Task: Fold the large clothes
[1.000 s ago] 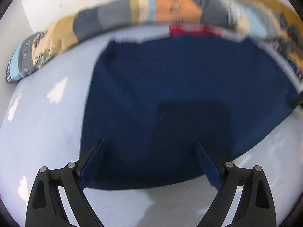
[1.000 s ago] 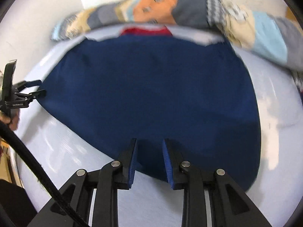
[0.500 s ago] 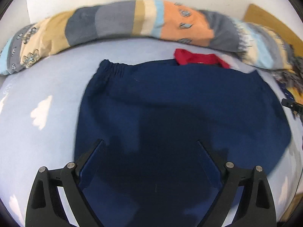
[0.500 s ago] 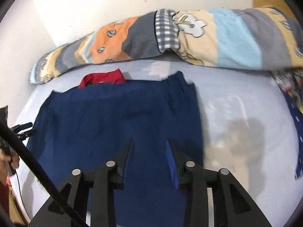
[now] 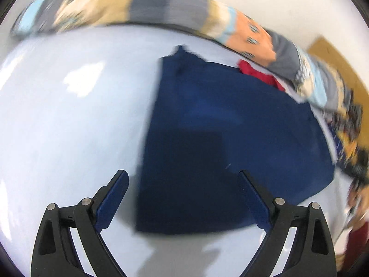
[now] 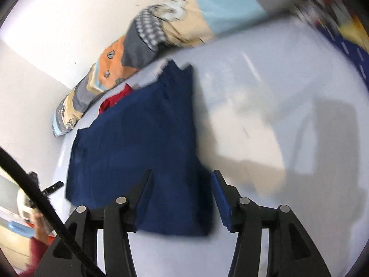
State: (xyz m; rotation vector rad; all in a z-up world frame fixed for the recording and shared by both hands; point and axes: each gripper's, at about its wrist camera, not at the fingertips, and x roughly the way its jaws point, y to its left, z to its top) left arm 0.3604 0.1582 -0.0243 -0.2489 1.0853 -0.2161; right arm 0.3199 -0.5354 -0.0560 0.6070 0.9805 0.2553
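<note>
Both right gripper (image 6: 182, 180) and left gripper (image 5: 184, 180) hover spread above navy garment (image 5: 221, 138)

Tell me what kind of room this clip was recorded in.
Most likely a bedroom. A navy garment lies flat on a pale blue bedsheet, a rolled patchwork quilt runs along the white wall, and a wooden panel, perhaps a headboard, shows at one corner.

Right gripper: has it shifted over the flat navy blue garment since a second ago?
Yes. The right gripper has shifted toward the right-hand edge of the navy blue garment, which earlier spanned the view; its jaws have just been opening, with nothing pinched.
</note>
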